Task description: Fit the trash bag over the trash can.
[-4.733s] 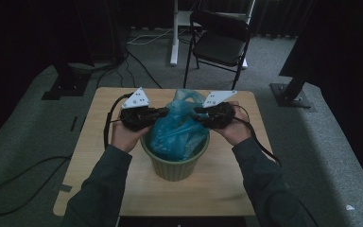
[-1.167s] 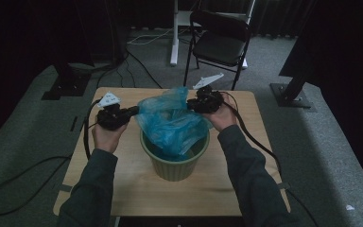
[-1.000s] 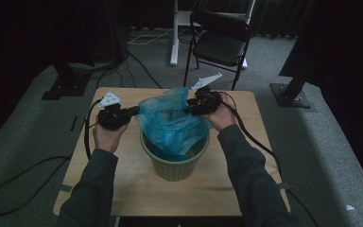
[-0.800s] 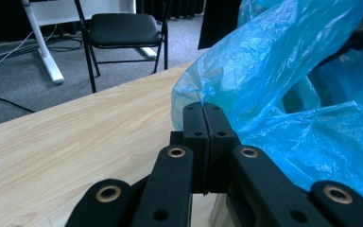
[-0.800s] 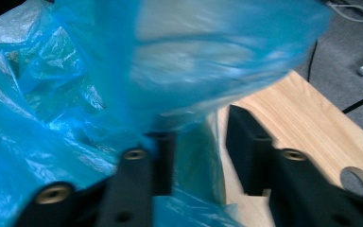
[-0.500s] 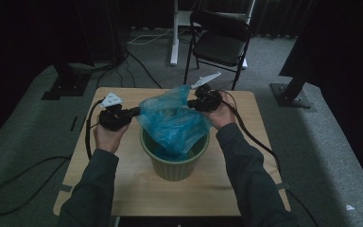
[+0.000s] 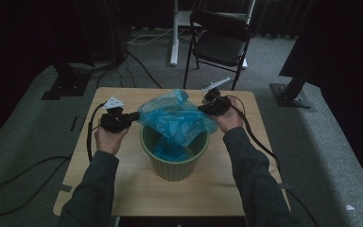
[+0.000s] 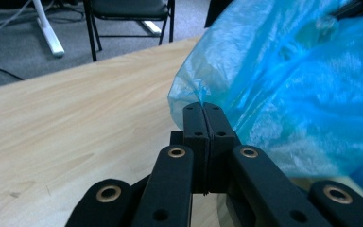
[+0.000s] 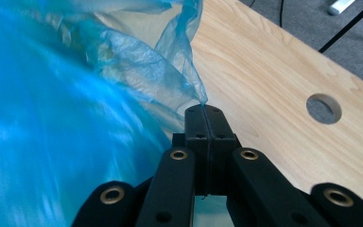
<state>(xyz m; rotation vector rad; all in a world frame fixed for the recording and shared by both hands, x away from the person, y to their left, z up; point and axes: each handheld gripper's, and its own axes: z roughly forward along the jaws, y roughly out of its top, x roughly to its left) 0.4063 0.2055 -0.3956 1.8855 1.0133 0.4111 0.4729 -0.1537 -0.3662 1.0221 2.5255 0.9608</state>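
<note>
A blue plastic bag [image 7: 175,118] sits in a round green bin [image 7: 175,163] at the middle of the wooden table [image 7: 208,191], its mouth stretched wide above the rim. My left gripper [image 7: 134,115] is shut on the bag's left edge; in the left gripper view the jaws [image 8: 203,108] pinch the film of the bag [image 8: 293,85]. My right gripper [image 7: 203,108] is shut on the bag's far right edge, and in the right gripper view a thin corner of the bag [image 9: 123,71] runs into the closed tips [image 9: 204,109].
A black folding chair [image 7: 220,42] stands behind the table, beside a white stand leg [image 7: 174,33]. Cables trail off the table's left and right sides onto the grey carpet. A round hole [image 9: 324,109] is cut in the tabletop near my right gripper.
The right gripper has dropped a little toward the table and closed on the bag's right edge. The bag's mouth now spreads wider over the bin. The left gripper has stayed put.
</note>
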